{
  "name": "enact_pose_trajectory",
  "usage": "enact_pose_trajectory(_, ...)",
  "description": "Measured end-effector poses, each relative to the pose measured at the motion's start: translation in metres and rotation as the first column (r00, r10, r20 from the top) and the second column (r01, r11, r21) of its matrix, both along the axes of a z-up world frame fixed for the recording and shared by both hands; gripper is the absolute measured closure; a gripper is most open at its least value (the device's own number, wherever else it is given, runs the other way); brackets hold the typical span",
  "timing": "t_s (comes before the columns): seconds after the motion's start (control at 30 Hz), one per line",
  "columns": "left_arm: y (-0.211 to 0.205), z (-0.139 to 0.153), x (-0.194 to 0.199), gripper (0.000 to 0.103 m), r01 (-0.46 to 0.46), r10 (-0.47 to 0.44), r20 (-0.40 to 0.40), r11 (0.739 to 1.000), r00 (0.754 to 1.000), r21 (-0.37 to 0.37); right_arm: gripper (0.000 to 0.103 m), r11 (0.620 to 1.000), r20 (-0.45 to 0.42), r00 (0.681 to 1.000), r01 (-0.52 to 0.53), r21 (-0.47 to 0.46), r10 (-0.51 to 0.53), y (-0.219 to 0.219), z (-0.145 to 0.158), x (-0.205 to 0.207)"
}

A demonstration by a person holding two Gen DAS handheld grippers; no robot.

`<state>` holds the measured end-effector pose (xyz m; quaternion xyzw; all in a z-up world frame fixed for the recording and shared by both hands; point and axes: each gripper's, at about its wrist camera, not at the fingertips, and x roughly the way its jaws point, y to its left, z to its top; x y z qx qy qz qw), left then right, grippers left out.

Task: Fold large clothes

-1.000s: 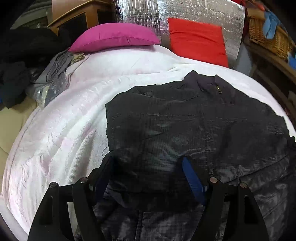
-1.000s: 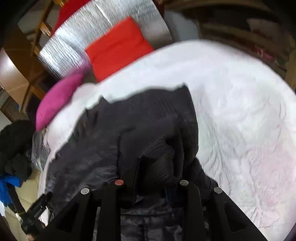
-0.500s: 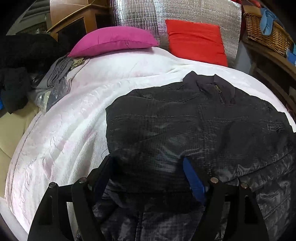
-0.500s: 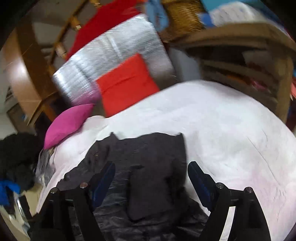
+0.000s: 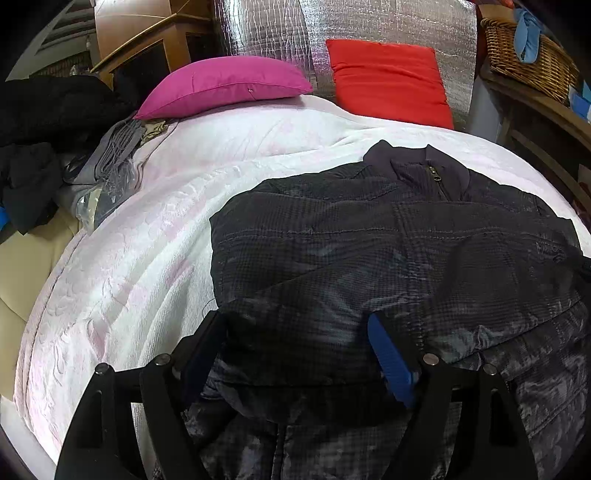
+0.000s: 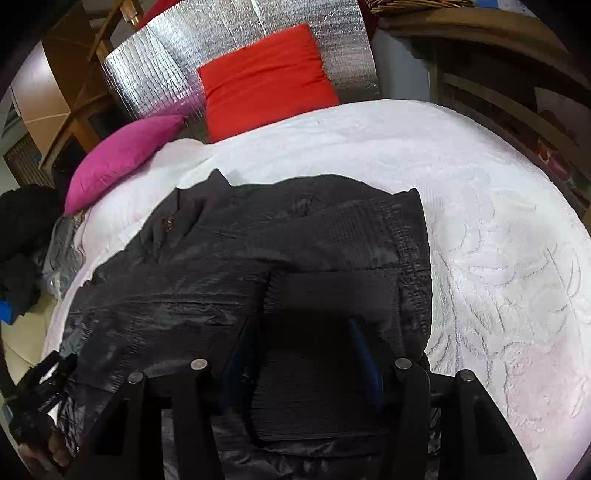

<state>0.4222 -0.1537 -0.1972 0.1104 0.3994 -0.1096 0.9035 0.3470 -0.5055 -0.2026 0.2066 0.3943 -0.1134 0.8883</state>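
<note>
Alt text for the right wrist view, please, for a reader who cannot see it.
A black quilted jacket lies on a white textured bedspread, its ribbed cuff folded across the body and lying between the closing jaws of the right gripper. Behind it, a magenta pillow and a red cushion rest against a silver foil panel.

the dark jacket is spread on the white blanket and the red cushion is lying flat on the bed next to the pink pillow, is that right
Not quite. The dark jacket is spread on the white blanket, but the red cushion is not lying flat: it stands propped against the silver foil panel at the head of the bed, beside the pink pillow. The left wrist view shows it, and the right wrist view agrees.
</note>
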Motion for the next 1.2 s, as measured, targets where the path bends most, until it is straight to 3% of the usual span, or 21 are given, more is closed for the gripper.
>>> enact_pose_trajectory(0.17, 0.002, 0.003, -0.001, 0.022, 0.004, -0.004, -0.003, 1.0, 1.0, -0.003, 0.046, 0.999, 0.02, 1.0, -0.008, 0.05, 0.007, -0.007, 0.004, -0.005)
enact_pose_trajectory(0.33, 0.019, 0.016, 0.001, 0.021, -0.018, 0.019, 0.015, 0.997, 1.0, -0.076, 0.044, 0.981, 0.165, 0.985, 0.012, 0.194, -0.044, -0.043, 0.024, -0.029)
enact_pose_trajectory(0.53, 0.037, 0.007, 0.015, 0.021, -0.075, 0.065, -0.071, 0.987, 0.995, -0.142, 0.044, 0.935, 0.159, 0.985, 0.005, 0.354, -0.066, -0.076, 0.005, -0.035)
enact_pose_trajectory(0.63, 0.032, -0.001, 0.017, 0.021, -0.076, 0.062, -0.107, 0.987, 0.992, -0.14, 0.043, 0.928, 0.13, 0.991, -0.011, 0.372, -0.041, -0.073, -0.003, -0.027)
enact_pose_trajectory(0.8, 0.027, 0.0, 0.013, 0.021, -0.065, 0.056, -0.082, 0.991, 0.995, -0.114, 0.046, 0.946, 0.074, 0.997, -0.055, 0.32, 0.033, -0.051, -0.009, -0.015)
enact_pose_trajectory(0.9, 0.028, 0.002, 0.012, 0.021, -0.064, 0.056, -0.072, 0.991, 0.996, -0.114, 0.062, 0.965, 0.08, 0.991, -0.12, 0.231, 0.104, -0.032, 0.002, -0.015)
enact_pose_trajectory(1.0, 0.027, 0.001, 0.012, 0.021, -0.063, 0.055, -0.07, 0.992, 0.996, -0.111, 0.066, 0.982, 0.076, 0.991, -0.118, 0.144, 0.108, -0.022, 0.006, -0.016)
enact_pose_trajectory(1.1, 0.027, 0.001, 0.012, 0.021, -0.059, 0.052, -0.069, 0.993, 0.996, -0.106, 0.078, 0.992, 0.034, 0.995, -0.101, 0.079, 0.099, -0.015, 0.0, -0.011)
enact_pose_trajectory(1.2, 0.029, 0.005, 0.011, 0.021, -0.068, 0.061, -0.056, 0.991, 0.997, -0.117, 0.086, 0.997, 0.14, 0.988, -0.065, 0.045, 0.058, -0.017, 0.021, -0.023)
